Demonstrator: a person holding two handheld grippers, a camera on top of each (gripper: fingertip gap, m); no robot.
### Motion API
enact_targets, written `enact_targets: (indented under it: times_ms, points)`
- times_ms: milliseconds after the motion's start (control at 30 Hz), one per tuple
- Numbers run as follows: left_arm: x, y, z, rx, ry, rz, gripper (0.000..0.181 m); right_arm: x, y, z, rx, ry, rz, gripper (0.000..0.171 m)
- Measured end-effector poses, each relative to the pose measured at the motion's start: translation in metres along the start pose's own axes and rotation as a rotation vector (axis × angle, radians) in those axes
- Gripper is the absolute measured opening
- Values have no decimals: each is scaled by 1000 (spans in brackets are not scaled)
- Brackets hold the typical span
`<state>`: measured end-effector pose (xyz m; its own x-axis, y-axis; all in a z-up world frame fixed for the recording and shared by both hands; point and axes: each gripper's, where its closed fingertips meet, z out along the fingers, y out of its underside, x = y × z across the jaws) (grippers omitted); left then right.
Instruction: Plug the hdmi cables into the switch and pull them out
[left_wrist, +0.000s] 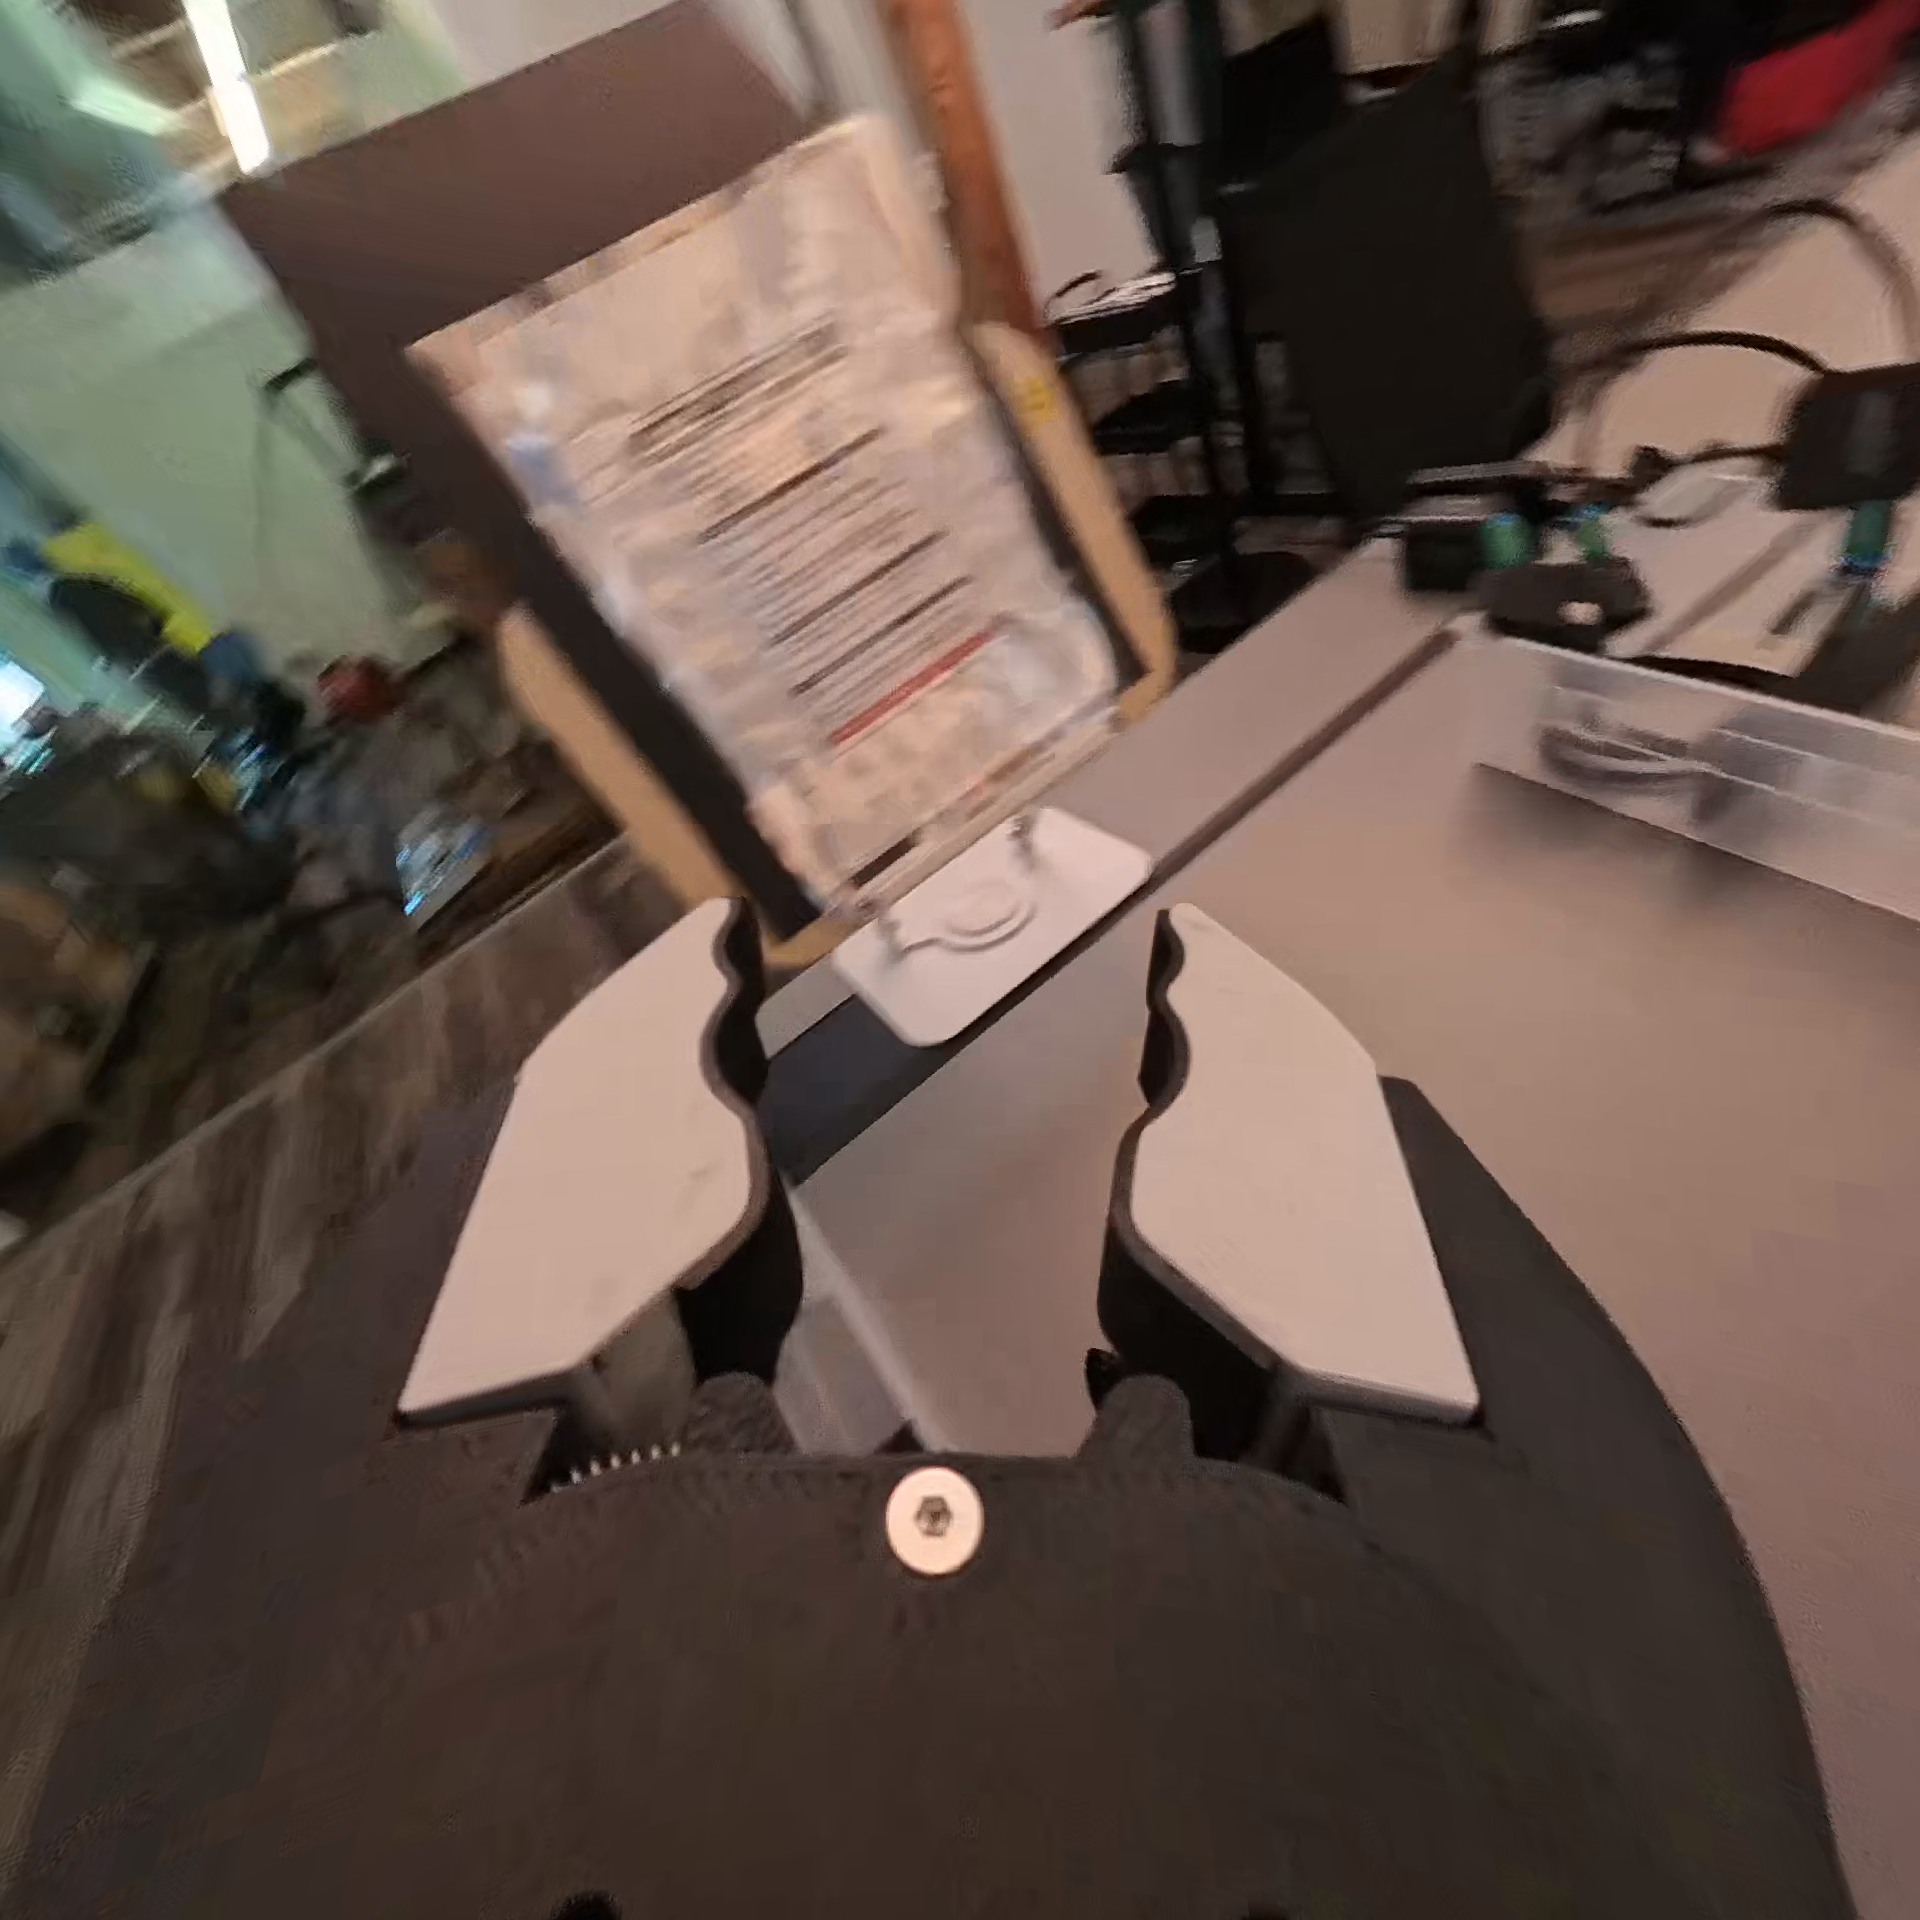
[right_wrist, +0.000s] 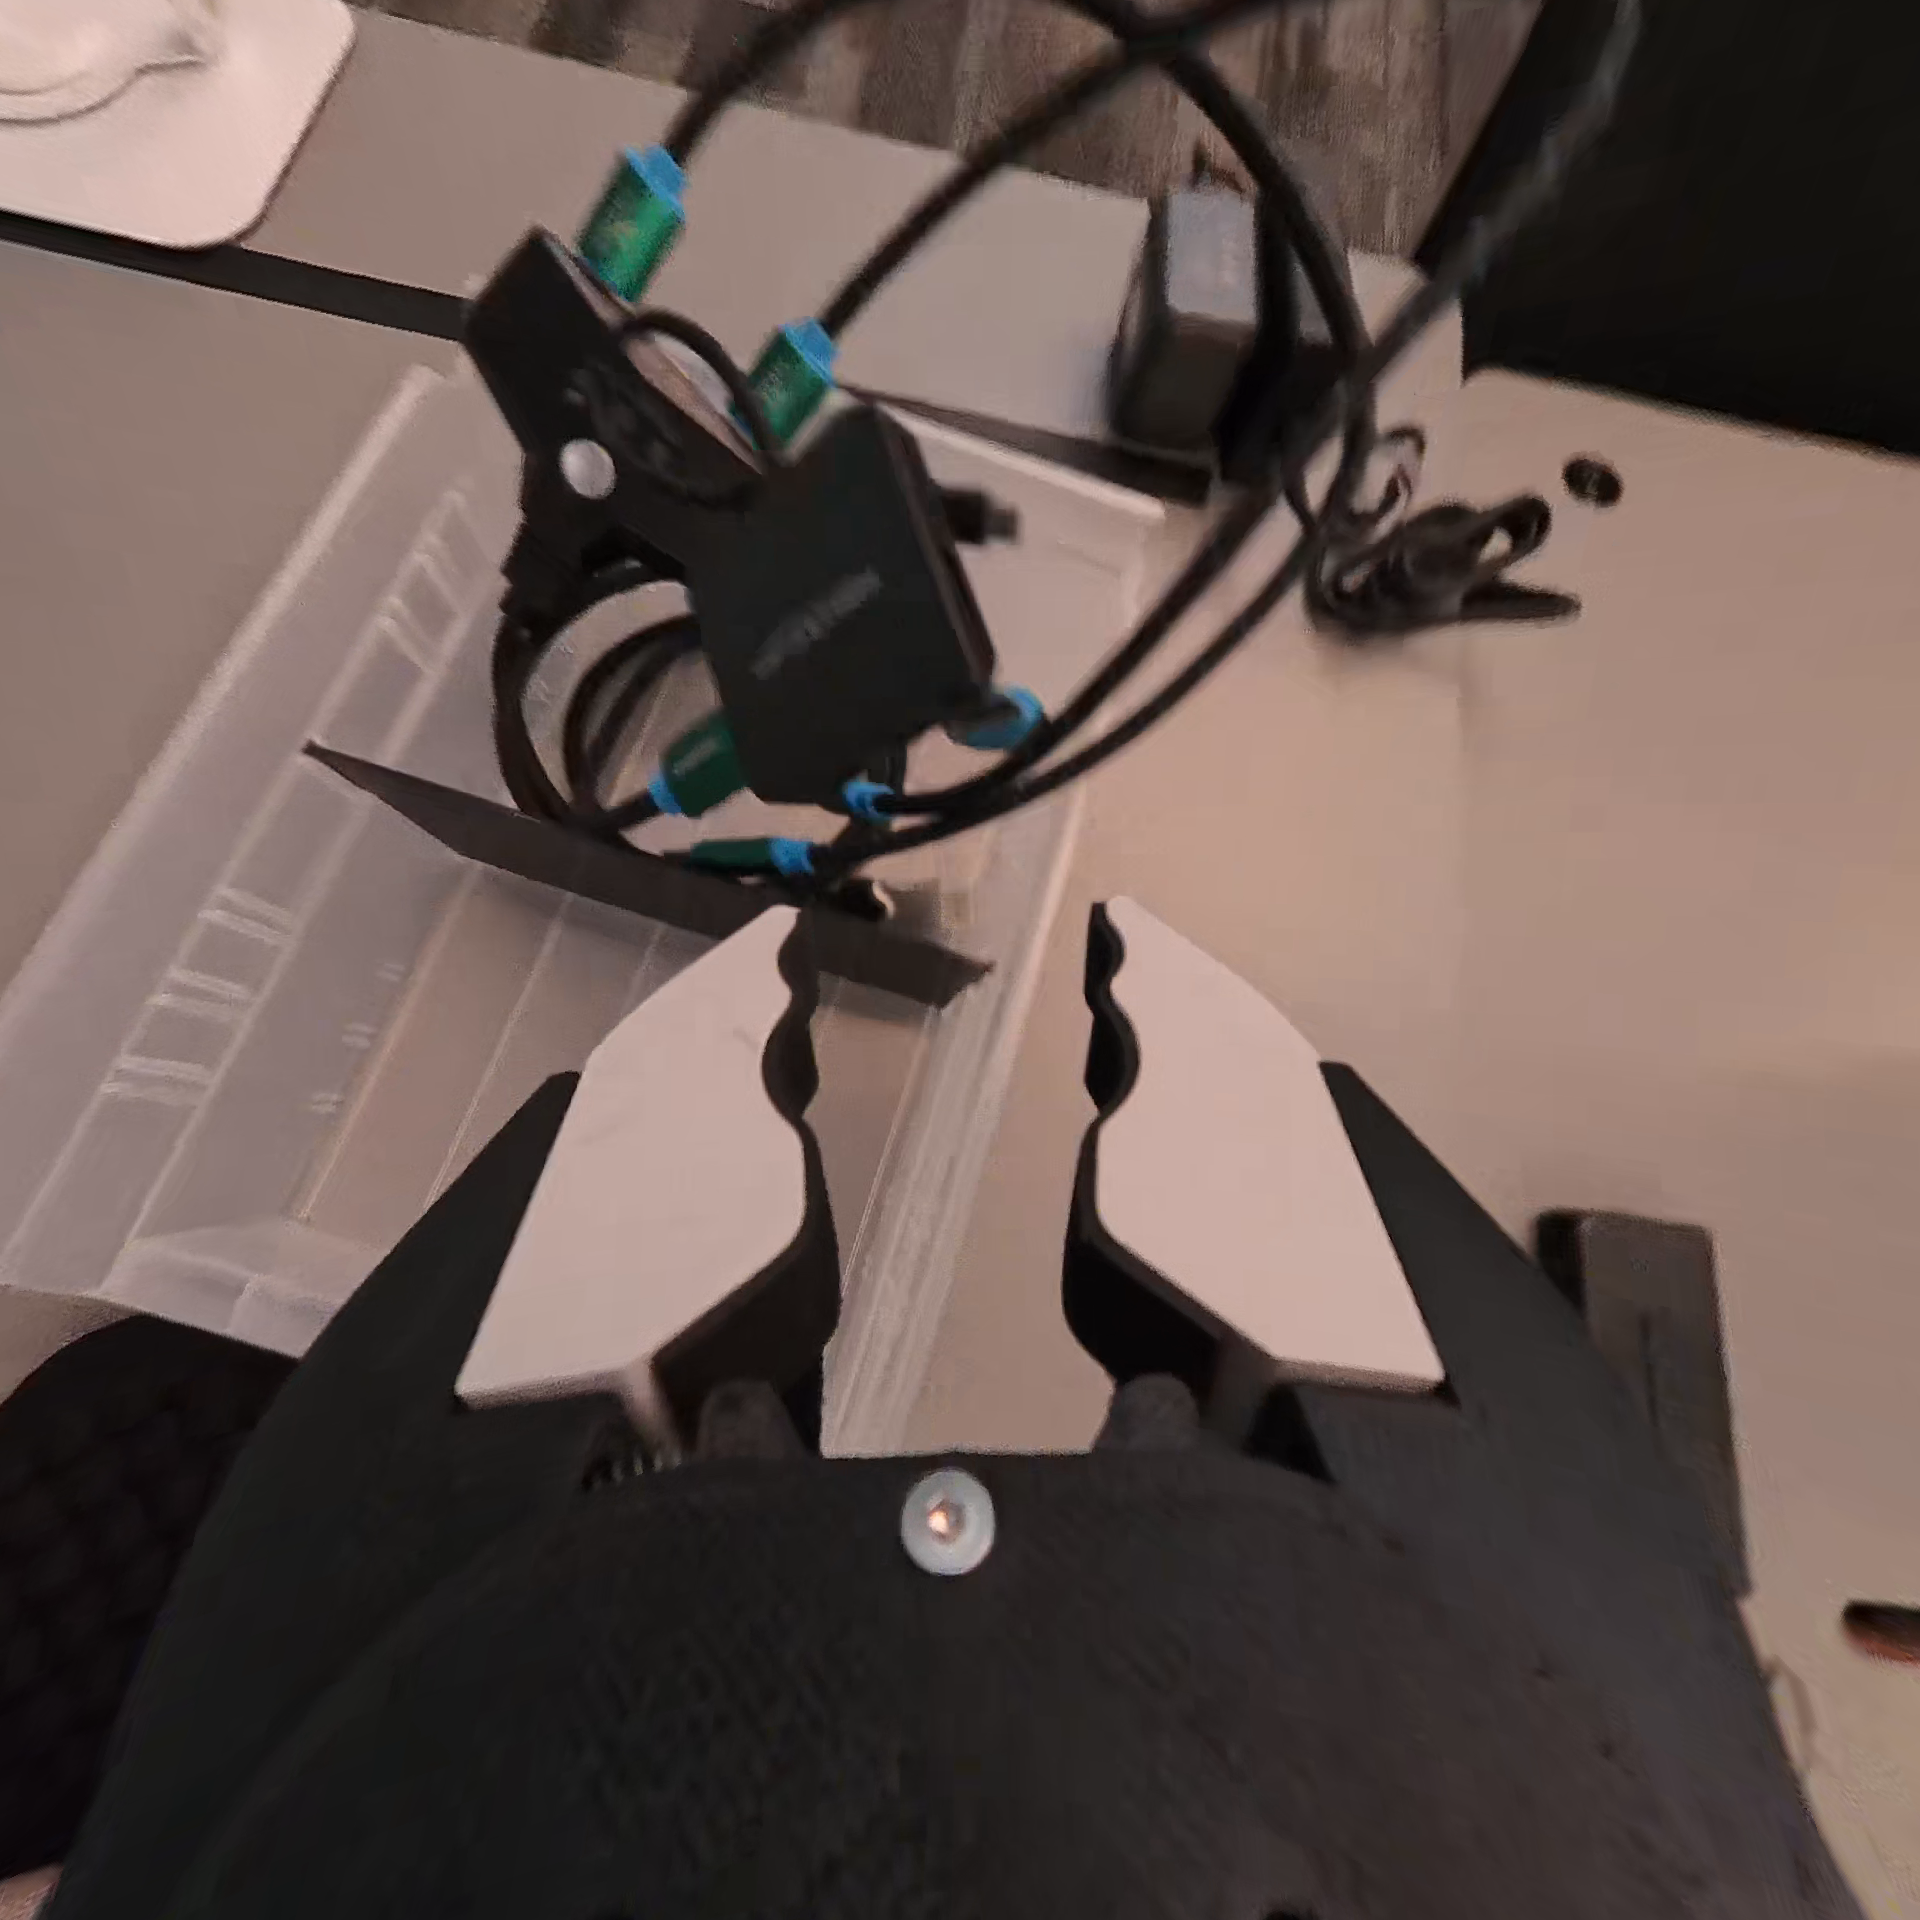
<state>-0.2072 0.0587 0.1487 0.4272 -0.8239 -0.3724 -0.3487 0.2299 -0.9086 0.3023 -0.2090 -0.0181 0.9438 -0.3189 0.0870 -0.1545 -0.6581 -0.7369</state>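
Note:
In the right wrist view a black HDMI switch (right_wrist: 842, 613) sits raised above a clear bin, next to a black clamp (right_wrist: 582, 436). Green-and-blue HDMI plugs sit at its far end (right_wrist: 790, 379) and at its near end (right_wrist: 696, 764), with black cables looping away. Another green plug (right_wrist: 748, 857) lies just below the switch. My right gripper (right_wrist: 945, 920) is open and empty, a short way in front of the switch. My left gripper (left_wrist: 956, 925) is open and empty over the table, far from the clamp (left_wrist: 1569, 603) and green plugs (left_wrist: 1507, 540), which show blurred at the right.
A clear plastic bin (right_wrist: 260, 883) lies under the switch; its wall shows in the left wrist view (left_wrist: 1704, 748). A dark power adapter (right_wrist: 1195, 312) and a coiled black cable (right_wrist: 1444, 561) lie on the table. A clear sign holder with a sheet (left_wrist: 810, 540) stands ahead of the left gripper.

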Motion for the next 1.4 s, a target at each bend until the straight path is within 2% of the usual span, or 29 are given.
enact_targets:
  times_ms: [100,167,200,333,400,500,667,767,867,933,1000,1100,1233,1400]
  points:
    - [-70,43,-25,-141,-199,-136,72,12,25,11,-50,-33,88,50]
    - [-112,86,-43,-274,-314,-248,77,12,44,21,-128,-66,120,50]
    - [-124,110,-50,-339,-322,-326,80,10,53,26,-169,-81,136,50]
    - [-144,186,-69,-483,-251,-660,86,10,85,43,-367,-69,266,31]
    - [-156,226,-83,-611,-321,-751,86,-2,83,46,-380,-154,355,13]
    - [-152,280,-97,-842,-333,-807,90,-5,89,50,-423,-158,395,11]
    - [-147,331,-98,-1022,-303,-857,90,-10,112,57,-588,-111,218,9]
    - [-134,349,-101,-1098,-248,-911,76,-20,113,55,-613,-141,199,10]
    - [-109,357,-103,-1183,-114,-965,42,-28,113,54,-645,-145,163,11]
    - [-105,360,-107,-1249,-118,-925,25,-34,112,55,-665,-153,162,11]
    - [-85,359,-112,-1376,-7,-802,8,-43,109,55,-682,-176,159,11]
    - [-51,340,-94,-1381,186,-700,18,-56,107,56,-741,-180,152,10]
    - [-37,331,-75,-1499,187,-557,19,-86,97,62,-786,-228,117,10]
    - [-3,311,-49,-1557,249,-434,26,-126,82,71,-822,-274,34,9]
